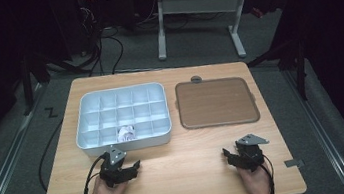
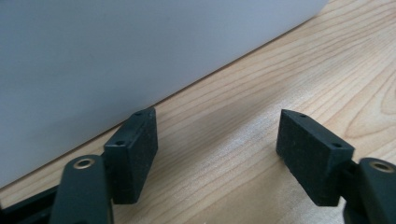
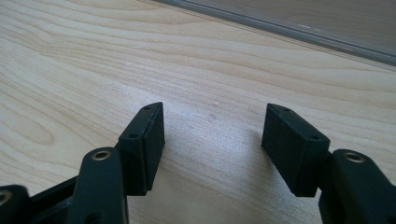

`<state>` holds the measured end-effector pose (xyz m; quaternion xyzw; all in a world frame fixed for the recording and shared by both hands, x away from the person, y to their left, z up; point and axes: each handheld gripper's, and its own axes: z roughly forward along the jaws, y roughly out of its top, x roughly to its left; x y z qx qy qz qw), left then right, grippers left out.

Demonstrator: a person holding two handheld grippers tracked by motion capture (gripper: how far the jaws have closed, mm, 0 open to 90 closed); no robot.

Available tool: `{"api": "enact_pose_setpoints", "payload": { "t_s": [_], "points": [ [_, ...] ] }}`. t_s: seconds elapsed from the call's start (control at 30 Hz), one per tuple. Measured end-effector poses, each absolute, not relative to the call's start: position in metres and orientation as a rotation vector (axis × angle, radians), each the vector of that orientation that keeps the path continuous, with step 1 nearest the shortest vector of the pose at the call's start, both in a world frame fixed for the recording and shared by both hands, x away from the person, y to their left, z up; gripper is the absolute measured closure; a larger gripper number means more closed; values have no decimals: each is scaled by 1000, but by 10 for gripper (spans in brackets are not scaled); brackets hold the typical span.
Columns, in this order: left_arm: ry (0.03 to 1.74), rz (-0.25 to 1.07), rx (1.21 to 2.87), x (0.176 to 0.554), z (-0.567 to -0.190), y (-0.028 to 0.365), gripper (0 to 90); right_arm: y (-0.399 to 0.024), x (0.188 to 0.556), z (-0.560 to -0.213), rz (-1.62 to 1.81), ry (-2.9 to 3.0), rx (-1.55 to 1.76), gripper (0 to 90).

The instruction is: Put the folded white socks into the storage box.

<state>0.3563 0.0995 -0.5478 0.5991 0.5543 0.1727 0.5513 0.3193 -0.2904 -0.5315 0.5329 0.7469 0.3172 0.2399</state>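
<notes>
A white compartment tray (image 1: 125, 144) stands on the wooden table (image 1: 185, 171), left of centre. One front compartment holds a crumpled white and purple thing (image 1: 126, 132). My left gripper (image 1: 123, 166) rests on the table just in front of the tray, jaws open and empty. In the left gripper view, the left gripper (image 2: 217, 126) faces the tray's white wall (image 2: 116, 51), with bare wood between the pads. My right gripper (image 1: 237, 151) sits at the front right, open and empty. In the right gripper view, the right gripper (image 3: 215, 119) points towards the brown tray's edge (image 3: 289, 23).
A flat brown tray (image 1: 216, 102) with a grey rim lies right of the white tray. A small grey round thing (image 1: 196, 79) sits at its far edge. Beyond the table stand a white desk frame (image 1: 196, 10) and loose cables on the floor.
</notes>
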Motion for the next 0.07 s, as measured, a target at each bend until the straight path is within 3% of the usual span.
{"api": "enact_pose_setpoints", "payload": {
  "t_s": [0.07],
  "points": [
    [1314, 413, 1418, 356, -548, 100, 287, -290, 319, -532, 868, 2044, 1459, 397]
  ]
}}
